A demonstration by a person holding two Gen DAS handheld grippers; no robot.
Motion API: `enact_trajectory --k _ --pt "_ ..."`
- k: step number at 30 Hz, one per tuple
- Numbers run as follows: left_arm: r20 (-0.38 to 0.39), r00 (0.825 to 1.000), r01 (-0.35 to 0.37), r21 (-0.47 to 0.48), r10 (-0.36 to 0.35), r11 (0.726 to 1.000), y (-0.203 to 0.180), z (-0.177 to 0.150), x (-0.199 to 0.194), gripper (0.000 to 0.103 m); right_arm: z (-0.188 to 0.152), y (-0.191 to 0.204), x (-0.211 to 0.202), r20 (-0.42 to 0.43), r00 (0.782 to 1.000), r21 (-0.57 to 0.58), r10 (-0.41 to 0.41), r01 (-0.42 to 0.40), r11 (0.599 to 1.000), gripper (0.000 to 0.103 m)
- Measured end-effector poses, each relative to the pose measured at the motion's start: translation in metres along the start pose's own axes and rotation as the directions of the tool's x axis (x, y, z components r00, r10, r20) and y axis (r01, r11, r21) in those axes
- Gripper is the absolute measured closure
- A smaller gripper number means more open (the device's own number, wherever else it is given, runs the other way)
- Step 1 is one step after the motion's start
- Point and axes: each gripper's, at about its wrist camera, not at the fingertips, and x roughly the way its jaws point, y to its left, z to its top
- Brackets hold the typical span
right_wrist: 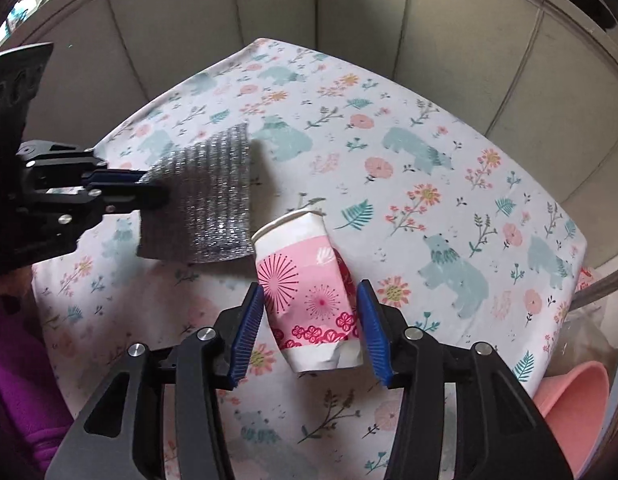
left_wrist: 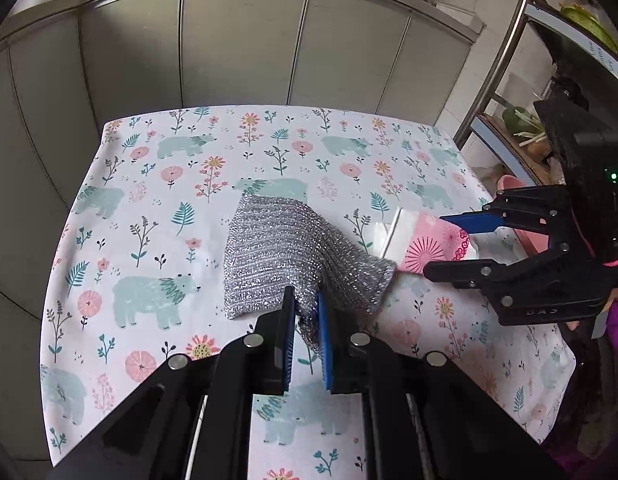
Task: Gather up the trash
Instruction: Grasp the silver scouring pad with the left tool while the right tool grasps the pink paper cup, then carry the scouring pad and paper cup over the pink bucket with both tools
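Near the table's [left_wrist: 157,216] right edge, right gripper [right_wrist: 311,330] sits wide around the crushed cup [right_wrist: 309,300], left gripper [left_wrist: 307,312] pinches the silver cloth [left_wrist: 285,248], nothing binned yet.

- Right gripper [right_wrist: 311,324] open, blue pads [right_wrist: 248,334] on both sides of crushed paper cup [right_wrist: 307,300], apparently not touching.
- Cup lying on floral tablecloth [right_wrist: 429,168], rim pointing away.
- Left gripper [right_wrist: 151,188] at left, closed on silver mesh cloth [right_wrist: 213,200].
- Pink basin [right_wrist: 573,412] at lower right, beside table.
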Motion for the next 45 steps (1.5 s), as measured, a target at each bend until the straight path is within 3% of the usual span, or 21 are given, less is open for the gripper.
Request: enact_trajectory --k 6,10,11,13,14,29,45 --pt "0.007 1.0 -0.004 -0.008 0.004 1.0 0.002 0.003 -0.001 0.093 -0.005 -0.008 -0.002 0.039 0.999 0.078 -0.024 0.02 0.997 0.054" --pt "0.025 1.0 -0.005 0.0 0.005 1.0 -0.002 0.003 -0.008 0.093 -0.013 -0.009 -0.011 0.09 0.995 0.151 -0.033 0.019 0.988 0.068" --pt "0.029 1.0 -0.006 -0.001 0.006 1.0 -0.003 0.003 -0.01 0.093 -0.017 -0.01 -0.014 0.111 0.993 0.178 -0.036 0.016 0.984 0.079" --pt "0.038 0.999 -0.007 -0.001 0.007 1.0 -0.005 0.003 -0.014 0.093 -0.022 -0.012 -0.02 0.139 0.99 0.235 -0.028 -0.005 0.972 0.086" --pt "0.042 0.999 -0.008 0.001 0.008 1.0 -0.007 0.003 -0.016 0.093 -0.026 -0.013 -0.024 0.156 0.987 0.263 -0.027 -0.015 0.965 0.097" --pt "0.132 0.99 0.03 0.073 -0.04 0.997 -0.05 0.019 -0.041 0.093 -0.066 -0.014 -0.096 0.372 0.926 0.418 -0.065 -0.105 0.902 0.097" --pt "0.168 0.97 0.126 0.27 -0.175 0.955 -0.158 0.057 -0.036 0.093 -0.124 -0.065 -0.15 0.418 0.87 0.576 -0.262 -0.03 0.817 0.097"
